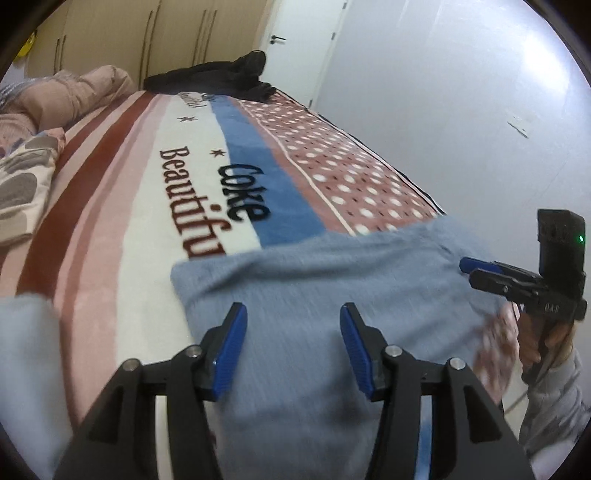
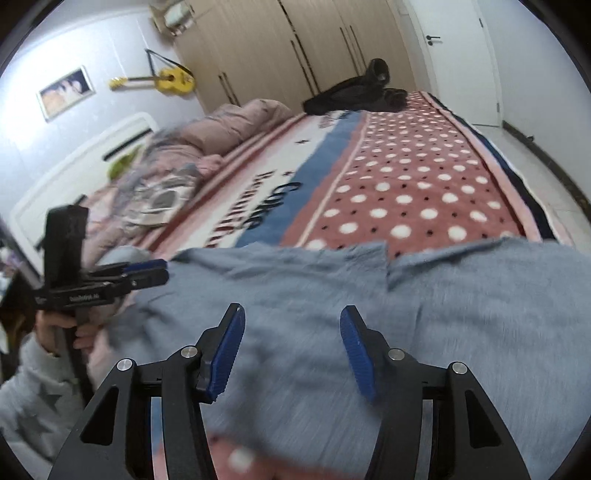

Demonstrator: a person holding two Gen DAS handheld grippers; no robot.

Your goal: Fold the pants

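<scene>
Left wrist view: the left tool (image 1: 293, 321) hangs over the blue-grey pants (image 1: 314, 280), its blue pads spread apart with nothing pinched between them, the cloth lying beneath. The pants are spread across the near end of the bed, on a blanket (image 1: 147, 192) with red and pink stripes, a blue band, white lettering panel and a dotted section. The right tool (image 1: 469, 267) shows at the right edge, side-on, over the pants' far edge; I cannot tell its grip from here. Pillows (image 1: 33, 177) lie to the left, a dark garment (image 1: 221, 74) at the far end, with wardrobes (image 1: 155, 33) and a white door (image 1: 295, 40) behind.

Right wrist view: the right tool (image 2: 291, 321) also stands released above the pants (image 2: 406, 295), pads apart and empty. A yellow guitar (image 2: 166, 79) and a framed picture (image 2: 64, 92) hang on the wall.
</scene>
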